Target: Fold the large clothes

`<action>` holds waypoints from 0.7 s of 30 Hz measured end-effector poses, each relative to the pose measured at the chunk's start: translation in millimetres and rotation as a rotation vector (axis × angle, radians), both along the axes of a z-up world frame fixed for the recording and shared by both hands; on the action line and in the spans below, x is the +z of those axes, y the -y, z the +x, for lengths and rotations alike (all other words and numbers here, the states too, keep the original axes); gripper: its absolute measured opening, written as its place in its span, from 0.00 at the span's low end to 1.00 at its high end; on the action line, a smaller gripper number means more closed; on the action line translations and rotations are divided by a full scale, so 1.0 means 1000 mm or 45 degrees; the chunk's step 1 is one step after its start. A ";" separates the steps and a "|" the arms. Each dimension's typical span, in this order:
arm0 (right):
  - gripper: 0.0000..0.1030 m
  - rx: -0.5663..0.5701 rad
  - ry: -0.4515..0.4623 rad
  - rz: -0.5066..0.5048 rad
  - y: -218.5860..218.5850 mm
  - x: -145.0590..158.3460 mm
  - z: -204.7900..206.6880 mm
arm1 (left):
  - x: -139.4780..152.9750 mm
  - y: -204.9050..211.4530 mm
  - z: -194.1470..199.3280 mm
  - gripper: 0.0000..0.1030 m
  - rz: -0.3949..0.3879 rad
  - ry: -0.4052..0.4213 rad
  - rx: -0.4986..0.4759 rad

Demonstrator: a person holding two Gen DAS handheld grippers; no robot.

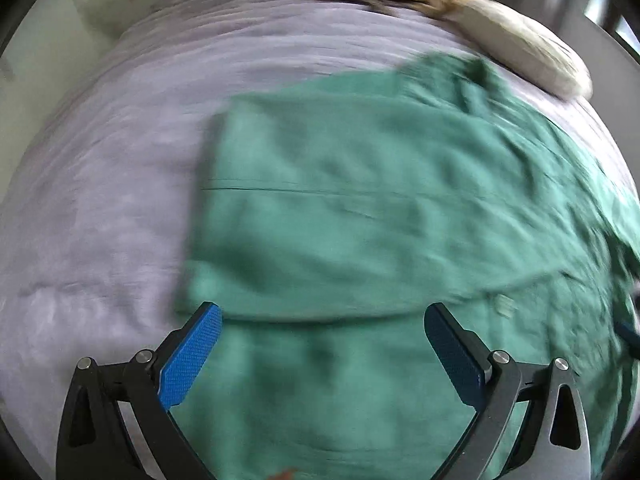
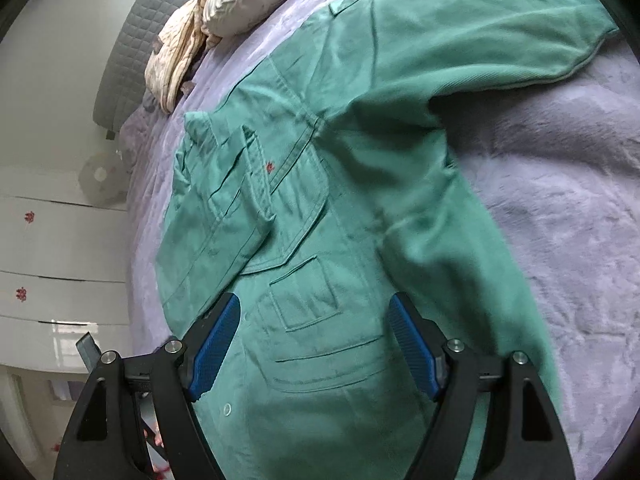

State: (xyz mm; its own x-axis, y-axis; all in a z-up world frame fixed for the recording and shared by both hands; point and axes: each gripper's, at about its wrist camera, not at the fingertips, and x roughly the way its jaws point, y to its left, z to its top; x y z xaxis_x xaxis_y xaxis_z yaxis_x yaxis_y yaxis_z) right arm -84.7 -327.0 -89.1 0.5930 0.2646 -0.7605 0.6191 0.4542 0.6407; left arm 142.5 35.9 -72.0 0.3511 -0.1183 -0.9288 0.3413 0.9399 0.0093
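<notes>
A large green shirt point(image 1: 360, 208) lies spread on a lilac bed cover point(image 1: 112, 184). In the left wrist view one side of it is folded over, with a straight folded edge at the left. My left gripper point(image 1: 322, 316) is open and empty, just above the shirt's near part. In the right wrist view the shirt point(image 2: 360, 208) shows its chest pocket point(image 2: 308, 300), collar and one sleeve point(image 2: 480, 36) stretched out to the upper right. My right gripper point(image 2: 314, 308) is open and empty, hovering over the pocket area.
A cream quilt and pillow point(image 2: 208, 20) lie bunched at the head of the bed by a grey padded headboard point(image 2: 132, 52). White drawers point(image 2: 60, 248) stand beside the bed at the left. The lilac cover point(image 2: 560, 200) lies bare right of the shirt.
</notes>
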 end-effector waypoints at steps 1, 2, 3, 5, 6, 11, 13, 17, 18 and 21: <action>0.77 0.009 0.006 0.007 -0.003 0.000 0.003 | 0.001 -0.013 0.008 0.99 0.007 0.004 0.039; 0.77 0.019 0.014 0.015 -0.006 0.000 0.007 | 0.002 -0.027 0.017 0.99 0.010 0.006 0.079; 0.77 0.035 0.034 0.031 -0.012 0.001 0.012 | 0.002 -0.039 0.026 0.99 0.003 -0.002 0.107; 0.77 0.059 0.089 0.084 -0.026 0.002 0.025 | -0.004 -0.061 0.047 0.99 -0.049 -0.060 0.133; 0.77 0.078 0.119 0.123 -0.035 0.000 0.033 | -0.010 -0.071 0.060 0.99 -0.086 -0.105 0.142; 0.77 0.250 0.257 0.408 -0.129 -0.020 0.107 | -0.033 -0.071 0.107 0.99 -0.164 -0.204 0.086; 0.77 0.318 0.281 0.517 -0.178 -0.033 0.142 | -0.041 -0.063 0.116 0.99 -0.177 -0.219 0.048; 0.76 0.379 0.269 0.600 -0.243 -0.055 0.195 | -0.051 -0.050 0.128 0.83 -0.175 -0.221 -0.032; 0.74 0.375 0.252 0.590 -0.252 -0.061 0.205 | -0.052 -0.048 0.130 0.66 -0.179 -0.216 -0.057; 0.42 0.338 0.182 0.592 -0.269 -0.079 0.227 | -0.049 -0.046 0.140 0.39 -0.258 -0.240 -0.092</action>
